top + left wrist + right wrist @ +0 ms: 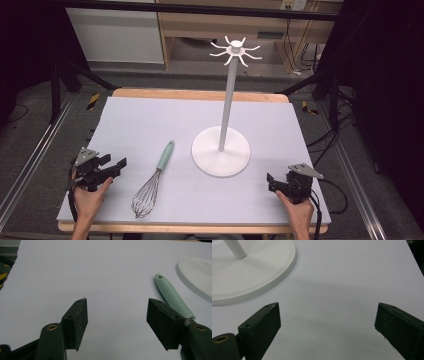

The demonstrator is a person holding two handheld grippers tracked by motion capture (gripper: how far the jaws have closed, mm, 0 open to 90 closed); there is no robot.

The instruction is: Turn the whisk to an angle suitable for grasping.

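Both grippers rest spread and empty; the left gripper (111, 167) sits nearest the mint-handled wire whisk (152, 183), whose handle it likely must grasp next, right gripper (274, 182) idle.

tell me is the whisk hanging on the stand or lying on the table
Lying on the table. The whisk lies flat on the white table, left of the stand, whose hooks at the top are bare.

No readable text, label, brand, number or sign appears on anything here.
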